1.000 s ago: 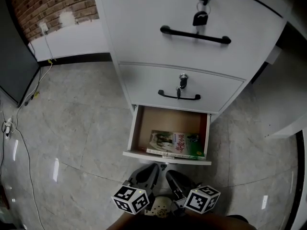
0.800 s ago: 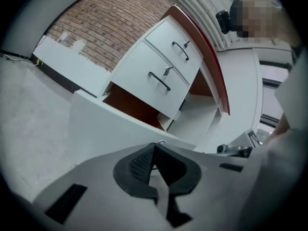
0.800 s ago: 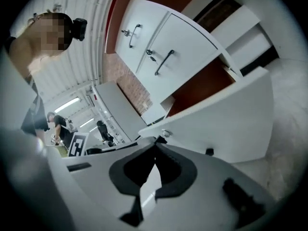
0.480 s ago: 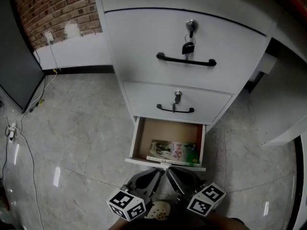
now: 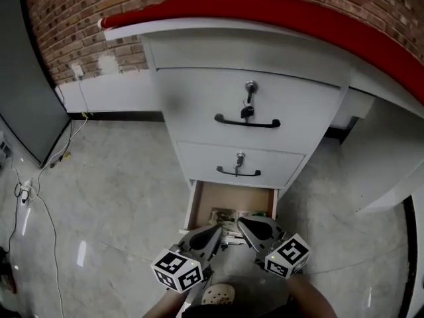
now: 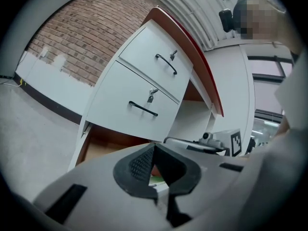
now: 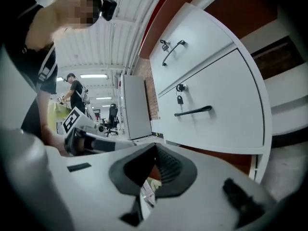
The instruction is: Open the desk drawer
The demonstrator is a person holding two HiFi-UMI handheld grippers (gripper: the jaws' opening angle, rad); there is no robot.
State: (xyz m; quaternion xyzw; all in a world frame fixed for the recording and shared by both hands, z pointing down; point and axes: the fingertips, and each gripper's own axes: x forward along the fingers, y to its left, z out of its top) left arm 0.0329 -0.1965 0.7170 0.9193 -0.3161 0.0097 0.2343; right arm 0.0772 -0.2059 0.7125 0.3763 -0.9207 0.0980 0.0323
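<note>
Moved: left gripper (image 5: 211, 234) and right gripper (image 5: 248, 225), up since before.
Claws: both pinched shut, empty.
Bottom drawer (image 5: 240, 194): open, twelve o'clock.

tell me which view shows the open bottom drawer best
Head view: the open bottom drawer is seen from above, with its brown inside. The left gripper view shows only its side and inside corner; the right gripper view just a brown strip.
</note>
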